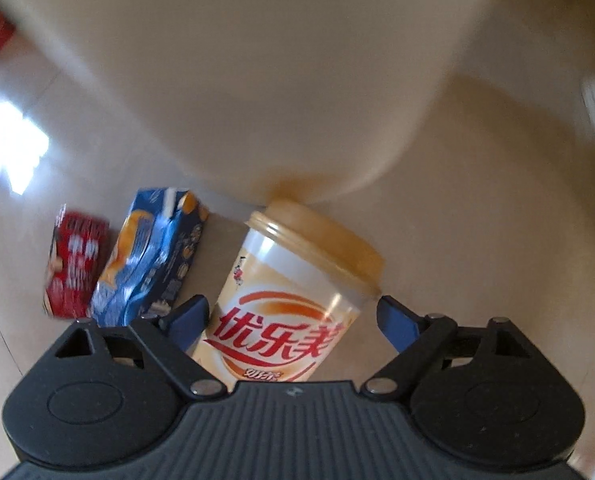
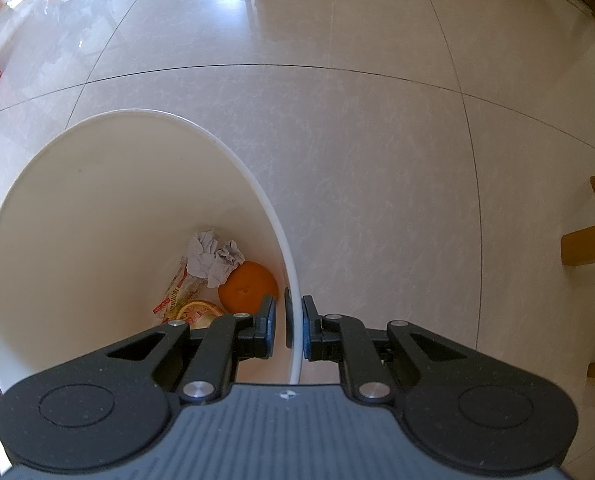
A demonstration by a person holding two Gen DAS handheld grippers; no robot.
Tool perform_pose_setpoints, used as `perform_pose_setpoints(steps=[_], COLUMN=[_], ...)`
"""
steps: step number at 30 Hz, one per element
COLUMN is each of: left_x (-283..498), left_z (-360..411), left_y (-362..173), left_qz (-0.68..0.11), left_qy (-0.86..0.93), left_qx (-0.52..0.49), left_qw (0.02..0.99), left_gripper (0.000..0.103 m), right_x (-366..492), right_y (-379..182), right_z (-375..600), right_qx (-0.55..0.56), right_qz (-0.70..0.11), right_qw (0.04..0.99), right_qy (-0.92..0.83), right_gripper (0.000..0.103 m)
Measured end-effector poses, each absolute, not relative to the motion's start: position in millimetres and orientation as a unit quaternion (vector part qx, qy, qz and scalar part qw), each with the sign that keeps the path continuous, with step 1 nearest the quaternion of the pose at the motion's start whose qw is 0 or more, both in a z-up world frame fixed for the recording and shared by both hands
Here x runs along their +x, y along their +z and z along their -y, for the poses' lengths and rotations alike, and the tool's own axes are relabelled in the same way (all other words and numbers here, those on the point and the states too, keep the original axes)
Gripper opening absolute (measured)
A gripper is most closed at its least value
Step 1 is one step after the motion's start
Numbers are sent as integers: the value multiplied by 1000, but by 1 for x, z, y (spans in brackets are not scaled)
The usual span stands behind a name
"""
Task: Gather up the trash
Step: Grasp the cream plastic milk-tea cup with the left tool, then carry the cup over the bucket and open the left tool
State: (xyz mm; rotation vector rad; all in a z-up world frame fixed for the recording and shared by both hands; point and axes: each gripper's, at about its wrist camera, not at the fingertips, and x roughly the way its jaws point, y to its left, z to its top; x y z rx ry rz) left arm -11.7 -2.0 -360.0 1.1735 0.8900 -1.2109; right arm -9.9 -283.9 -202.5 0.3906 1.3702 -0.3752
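Two claw states: left claw (image 1: pixel 293 312) wide, milk-tea cup (image 1: pixel 293 304) between; right claw (image 2: pixel 293 326) pinching bin rim (image 2: pixel 285 264).

Milk tea cup (image 1: pixel 293 300) base hidden behind the gripper body, red packet (image 1: pixel 75 266) and blue snack box (image 1: pixel 153 256) motion-blurred, print unreadable, white bin (image 2: pixel 97 200) near rim cut off by gripper body, yellow wrapper (image 2: pixel 197 312) in the bin partly hidden, wooden furniture legs (image 2: pixel 593 240) cut by right edge
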Motion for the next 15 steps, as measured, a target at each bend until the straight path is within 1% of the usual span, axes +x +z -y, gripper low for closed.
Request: perform_pose_setpoints(steps=[1,3,4,6,11,15], left_x=[-18,-29,-32,-35,-38,-44], left_z=[1,-1,-2,-1,0,-5], left_y=[-362,-367,-369,-374,-380,-373], left_qz=[-363,-331,-323,-317,-311,-305], left_qy=[-521,-522,-520,-514,-508,-515], left_qx=[521,552,559,566,572,570], left_qw=[570,560,560,561,564,562], left_gripper=[88,83,83,79,77,77], right_x=[-10,-10,-11,-11,-12,-12], right_y=[-203,-203,-204,-205,-205,-206], right_z=[283,283,284,284,285,286], right_qx=[178,179,180,181,182,183], right_qz=[-625,-624,-624,-624,-624,-624], right_qw=[741,741,741,741,740,741], right_qy=[-171,-171,-171,-171,-171,-169], right_gripper=[16,16,16,16,16,16])
